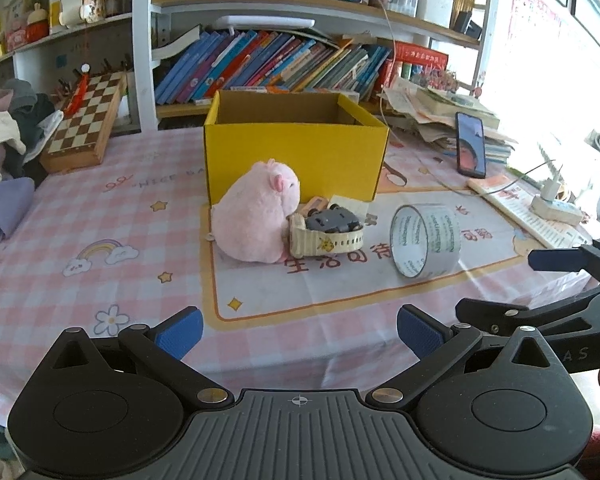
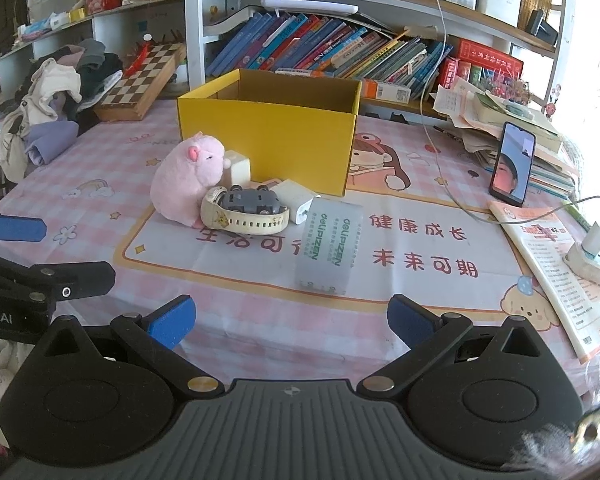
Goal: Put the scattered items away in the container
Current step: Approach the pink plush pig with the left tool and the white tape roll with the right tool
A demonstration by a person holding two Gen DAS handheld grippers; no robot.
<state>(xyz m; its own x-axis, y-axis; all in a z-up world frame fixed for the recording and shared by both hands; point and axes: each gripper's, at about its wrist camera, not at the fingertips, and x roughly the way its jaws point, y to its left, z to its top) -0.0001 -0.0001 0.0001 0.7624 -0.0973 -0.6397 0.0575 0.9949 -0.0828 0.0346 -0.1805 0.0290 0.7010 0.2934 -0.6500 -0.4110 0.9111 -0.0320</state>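
An open yellow cardboard box (image 1: 296, 160) (image 2: 268, 140) stands mid-table. In front of it sit a pink plush toy (image 1: 254, 216) (image 2: 186, 178), a cream watch strap (image 1: 326, 240) (image 2: 244, 220) curled around a grey toy car (image 1: 332, 220) (image 2: 252, 200), white blocks (image 2: 294, 200) and a roll of clear tape (image 1: 424, 240) (image 2: 330, 244). My left gripper (image 1: 300, 334) hovers open over the near tablecloth, short of the items. Likewise open and holding nothing, my right gripper (image 2: 290, 322) hangs just before the tape roll. Each gripper shows at the other view's edge.
A chessboard box (image 1: 86, 124) and a pile of clothes (image 2: 56, 100) lie at the far left. A propped phone (image 2: 512, 164), stacked papers, a booklet (image 2: 552, 272) and a power strip with cable (image 2: 596, 256) crowd the right. Bookshelves stand behind the table.
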